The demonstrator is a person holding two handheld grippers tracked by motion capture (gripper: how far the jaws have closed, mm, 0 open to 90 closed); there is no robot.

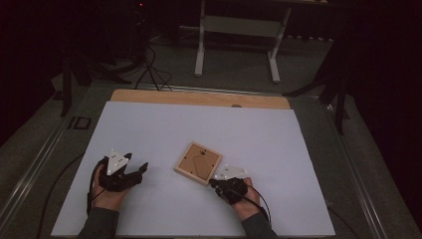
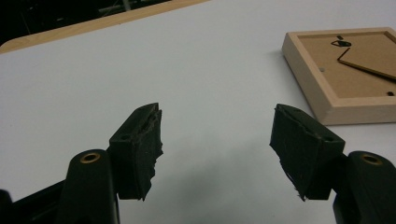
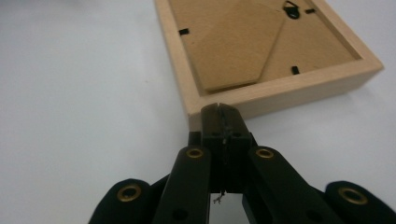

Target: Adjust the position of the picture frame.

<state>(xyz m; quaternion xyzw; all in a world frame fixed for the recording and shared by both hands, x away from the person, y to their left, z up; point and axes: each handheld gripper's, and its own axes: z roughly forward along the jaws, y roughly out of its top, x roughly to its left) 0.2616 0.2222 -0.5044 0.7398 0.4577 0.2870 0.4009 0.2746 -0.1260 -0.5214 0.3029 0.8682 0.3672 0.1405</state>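
Lying face-down mid-desk, the square pale-wood picture frame (image 1: pixel 198 163) is met at its near corner by the right hand-held gripper (image 3: pixel 219 112), jaws pressed together on nothing; the left hand-held gripper (image 2: pixel 217 140) is held spread, well apart.

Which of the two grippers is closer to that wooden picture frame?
Right. The right gripper, shut, sits at the picture frame's near edge; the left gripper, open, is well off to its left.

Left tool (image 2: pixel 217 135) gapes wide; picture frame (image 2: pixel 348 77) (face-down) beyond.
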